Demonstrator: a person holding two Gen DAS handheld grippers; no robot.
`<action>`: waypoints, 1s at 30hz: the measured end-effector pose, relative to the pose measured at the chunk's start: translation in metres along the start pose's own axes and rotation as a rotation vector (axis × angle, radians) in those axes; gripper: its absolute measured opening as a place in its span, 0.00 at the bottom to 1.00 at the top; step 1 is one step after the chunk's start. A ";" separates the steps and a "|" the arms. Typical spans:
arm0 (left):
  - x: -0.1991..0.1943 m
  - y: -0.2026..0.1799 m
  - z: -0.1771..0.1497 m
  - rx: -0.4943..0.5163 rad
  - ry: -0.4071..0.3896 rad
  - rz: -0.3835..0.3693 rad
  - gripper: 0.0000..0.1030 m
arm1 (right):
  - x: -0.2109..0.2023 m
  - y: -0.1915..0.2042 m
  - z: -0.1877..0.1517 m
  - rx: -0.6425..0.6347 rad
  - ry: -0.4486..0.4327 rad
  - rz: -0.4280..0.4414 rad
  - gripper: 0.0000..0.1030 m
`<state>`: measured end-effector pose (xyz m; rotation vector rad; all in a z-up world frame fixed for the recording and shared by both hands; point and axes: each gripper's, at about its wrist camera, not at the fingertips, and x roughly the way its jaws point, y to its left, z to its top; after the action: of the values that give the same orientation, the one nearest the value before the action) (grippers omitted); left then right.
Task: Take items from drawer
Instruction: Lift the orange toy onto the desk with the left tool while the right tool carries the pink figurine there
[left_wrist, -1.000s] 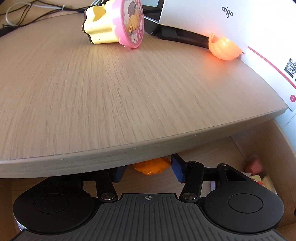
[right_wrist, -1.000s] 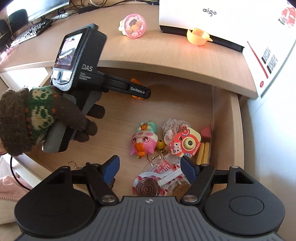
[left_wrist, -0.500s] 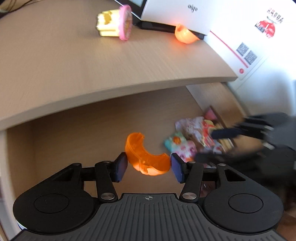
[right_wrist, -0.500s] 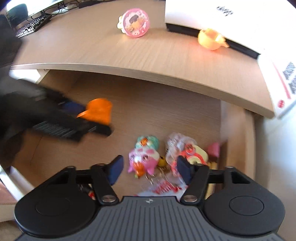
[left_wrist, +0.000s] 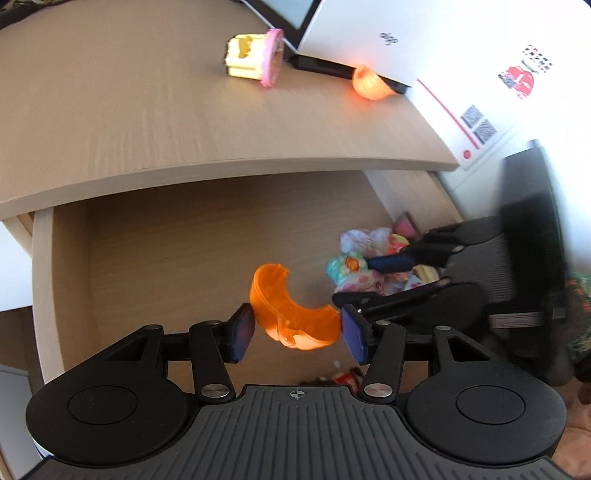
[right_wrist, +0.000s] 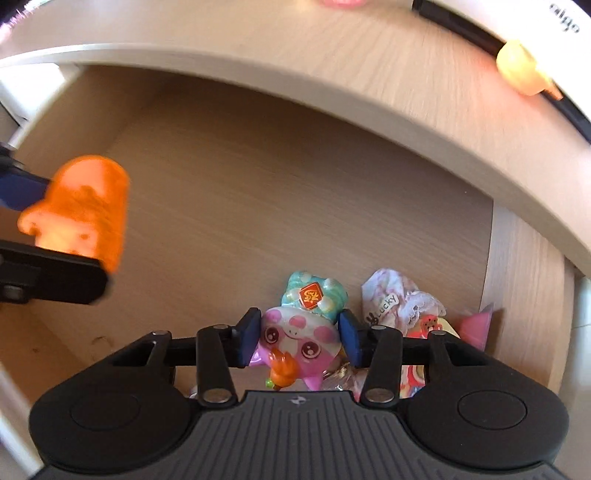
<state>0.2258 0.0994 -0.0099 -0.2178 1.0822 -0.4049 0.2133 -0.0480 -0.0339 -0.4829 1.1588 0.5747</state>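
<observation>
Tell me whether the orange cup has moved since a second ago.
Yes. The orange cup, gripped in the left tongs, has come out from under the desk edge toward the drawer's open front.

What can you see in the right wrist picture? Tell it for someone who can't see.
The right gripper is closing its fingers around a pink squishy toy in an open wooden drawer, beside other small toys. To the left, the other gripper holds an orange plastic shell above the drawer floor.

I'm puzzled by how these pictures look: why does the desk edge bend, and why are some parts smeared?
Both views are fisheye, bowing the desk edge. Left wrist view: right gripper smeared. Right wrist view: orange shell blurred; white box glares.
</observation>
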 end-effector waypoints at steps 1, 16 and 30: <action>0.001 -0.004 0.004 0.004 -0.012 -0.010 0.54 | -0.013 0.000 -0.002 0.013 -0.027 0.010 0.43; -0.041 0.022 0.113 -0.031 -0.452 0.086 0.54 | -0.161 -0.086 0.043 0.276 -0.493 -0.072 0.43; 0.011 0.041 0.110 -0.024 -0.346 0.206 0.55 | -0.072 -0.066 0.089 0.237 -0.376 -0.102 0.43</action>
<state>0.3369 0.1294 0.0166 -0.1871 0.7596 -0.1607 0.2979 -0.0544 0.0668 -0.2162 0.8239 0.4111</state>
